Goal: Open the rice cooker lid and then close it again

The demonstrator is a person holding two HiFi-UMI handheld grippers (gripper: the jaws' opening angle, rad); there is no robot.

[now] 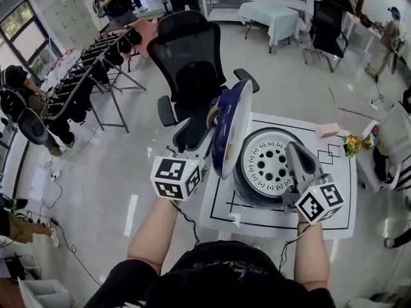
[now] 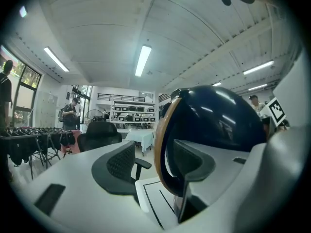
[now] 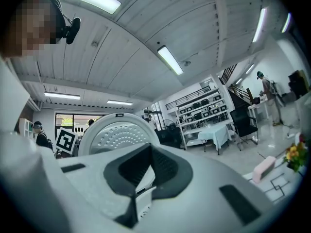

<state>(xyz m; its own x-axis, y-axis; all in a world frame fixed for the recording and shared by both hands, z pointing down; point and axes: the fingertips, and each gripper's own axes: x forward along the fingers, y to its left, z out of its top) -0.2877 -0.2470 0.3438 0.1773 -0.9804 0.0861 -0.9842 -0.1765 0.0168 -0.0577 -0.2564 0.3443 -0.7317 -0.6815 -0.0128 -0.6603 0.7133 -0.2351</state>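
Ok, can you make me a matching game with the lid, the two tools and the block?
Things:
1. lid
2. left tool
3. right tool
4. block

States:
A. shut, nothing in it
B. pink
C. open, with the lid's rim between its jaws
D. standing up, swung open

Pairs: 1-D, 2-C, 3-A, 4-B
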